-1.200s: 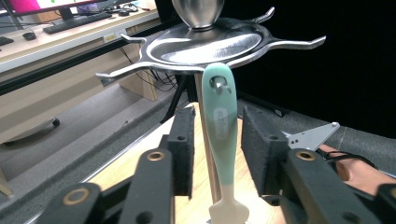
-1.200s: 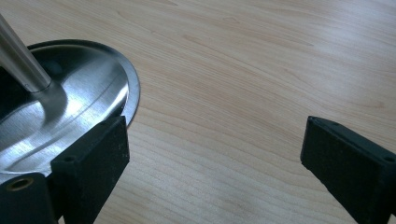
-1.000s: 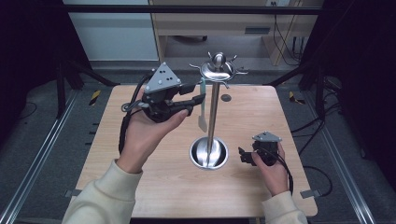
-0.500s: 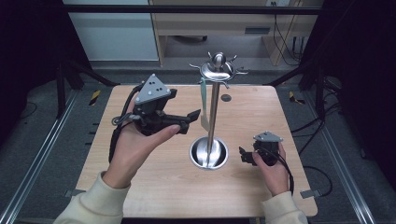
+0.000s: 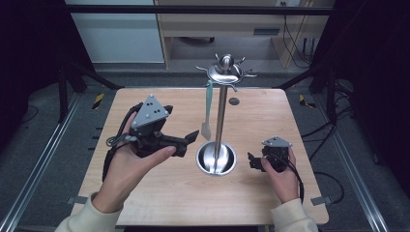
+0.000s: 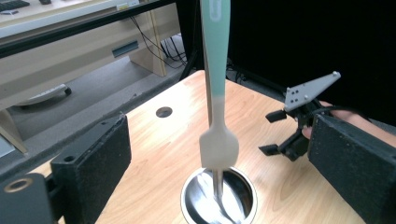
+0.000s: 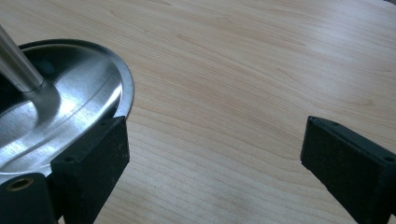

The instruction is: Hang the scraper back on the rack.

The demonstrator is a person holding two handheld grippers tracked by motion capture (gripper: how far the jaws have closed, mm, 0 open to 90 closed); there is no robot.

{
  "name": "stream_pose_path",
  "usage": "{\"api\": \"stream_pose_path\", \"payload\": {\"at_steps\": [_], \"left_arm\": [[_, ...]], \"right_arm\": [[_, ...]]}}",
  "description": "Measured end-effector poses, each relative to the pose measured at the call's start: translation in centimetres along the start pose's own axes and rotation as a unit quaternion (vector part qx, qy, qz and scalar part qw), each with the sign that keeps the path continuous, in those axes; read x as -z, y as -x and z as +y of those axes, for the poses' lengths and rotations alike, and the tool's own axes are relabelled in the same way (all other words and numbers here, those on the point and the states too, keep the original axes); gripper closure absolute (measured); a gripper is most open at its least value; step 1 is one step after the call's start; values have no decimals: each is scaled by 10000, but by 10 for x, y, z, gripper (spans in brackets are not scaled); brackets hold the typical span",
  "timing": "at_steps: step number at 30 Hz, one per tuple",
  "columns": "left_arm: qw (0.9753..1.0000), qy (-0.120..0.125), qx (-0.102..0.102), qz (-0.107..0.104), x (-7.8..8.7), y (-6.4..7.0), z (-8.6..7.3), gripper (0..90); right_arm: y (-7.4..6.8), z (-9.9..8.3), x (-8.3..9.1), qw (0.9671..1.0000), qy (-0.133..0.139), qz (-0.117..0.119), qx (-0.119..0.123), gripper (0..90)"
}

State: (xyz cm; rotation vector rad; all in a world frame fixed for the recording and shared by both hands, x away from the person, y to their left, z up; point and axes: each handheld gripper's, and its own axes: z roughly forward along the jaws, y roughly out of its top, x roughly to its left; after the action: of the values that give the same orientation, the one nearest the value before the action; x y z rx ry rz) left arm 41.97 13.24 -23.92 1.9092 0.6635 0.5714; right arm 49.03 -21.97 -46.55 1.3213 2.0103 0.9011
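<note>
A steel utensil stand (image 5: 221, 106) with a round dished base (image 5: 216, 158) rises from the table's middle; hooks ring its top. A teal-handled spatula (image 5: 208, 108) hangs from one hook, its pale blade above the base (image 6: 219, 198), also seen as the spatula (image 6: 217, 88) in the left gripper view. My left gripper (image 5: 191, 140) is held open in the air left of the stand, apart from the spatula. My right gripper (image 5: 252, 162) rests low on the table right of the base (image 7: 65, 112), open with bare wood between its jaws; it appears as the right gripper (image 6: 273, 133) in the left gripper view.
The wooden table (image 5: 270, 116) has a small dark hole (image 5: 234, 101) behind the stand. A metal frame rail (image 5: 43, 159) runs along the left and right sides. A desk and cables lie beyond the far edge.
My left gripper has drawn back to the left and lower, away from the hanging spatula, which stays on its hook. The right gripper has not moved.
</note>
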Motion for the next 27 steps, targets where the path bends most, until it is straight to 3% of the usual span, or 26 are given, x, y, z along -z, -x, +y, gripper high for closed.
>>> {"api": "stream_pose_path", "payload": {"at_steps": [11,16,25,27], "left_arm": [[9994,-252,-155,150,2,-4,-22,47],[9985,-482,-173,200,-2,-9,-47,43],[9955,-775,-235,498,-7,-25,-96,38],[9952,-815,-155,520,-9,-28,-108,37]], "right_arm": [[2,-1,2,10000,46,-13,-23,83],[1,-1,2,10000,46,-17,-14,83],[0,-1,2,10000,20,-30,-2,83],[0,-1,2,10000,29,-28,2,82]]}}
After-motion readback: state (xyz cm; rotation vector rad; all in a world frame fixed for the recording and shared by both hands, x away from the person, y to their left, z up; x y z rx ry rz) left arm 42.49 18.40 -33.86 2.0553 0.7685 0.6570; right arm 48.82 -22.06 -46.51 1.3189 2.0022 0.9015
